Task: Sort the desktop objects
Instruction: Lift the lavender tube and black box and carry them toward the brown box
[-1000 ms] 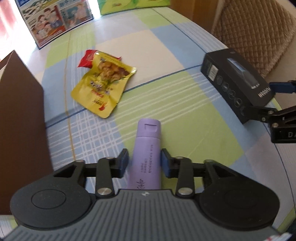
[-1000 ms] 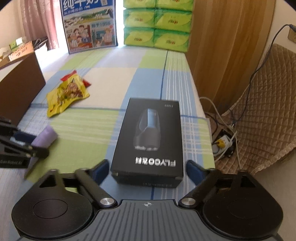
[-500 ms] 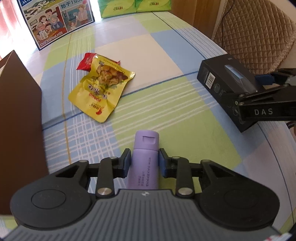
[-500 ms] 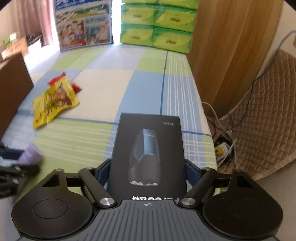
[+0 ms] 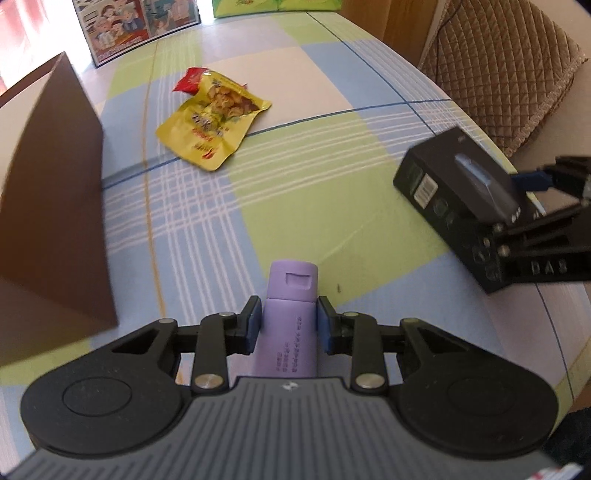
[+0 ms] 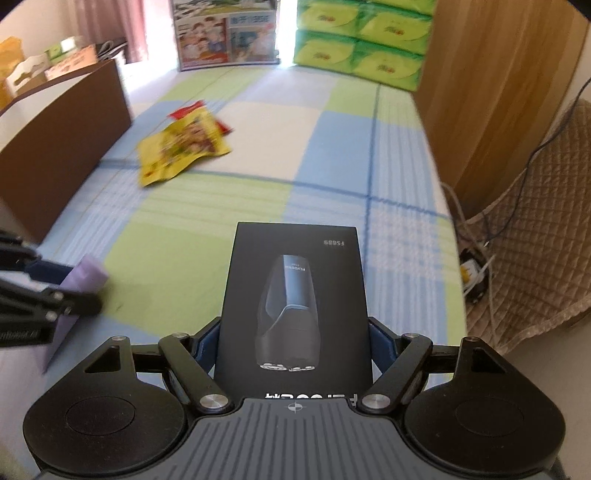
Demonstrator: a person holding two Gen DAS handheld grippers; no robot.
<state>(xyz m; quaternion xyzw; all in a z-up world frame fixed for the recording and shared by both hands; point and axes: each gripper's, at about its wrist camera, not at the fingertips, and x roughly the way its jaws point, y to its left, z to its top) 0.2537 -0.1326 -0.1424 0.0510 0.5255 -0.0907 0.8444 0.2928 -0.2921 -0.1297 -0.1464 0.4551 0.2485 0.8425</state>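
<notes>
Checked tablecloth [image 5: 332, 192], left fingers [image 5: 251, 325] clamping purple tube [image 5: 290, 317], right fingers [image 6: 378, 338] clamping black box [image 6: 293, 295]

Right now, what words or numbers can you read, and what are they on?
"FS889": black box, printed upside down.
"DAS": right gripper.
Black box's big white brand: cut off.
Purple tube, yellow snack bag, poster, green packs: too blurred.

Past my work I see stacked green tissue packs [image 6: 364, 44], a cartoon-printed carton [image 6: 225, 35] and a quilted chair [image 6: 535, 236].
</notes>
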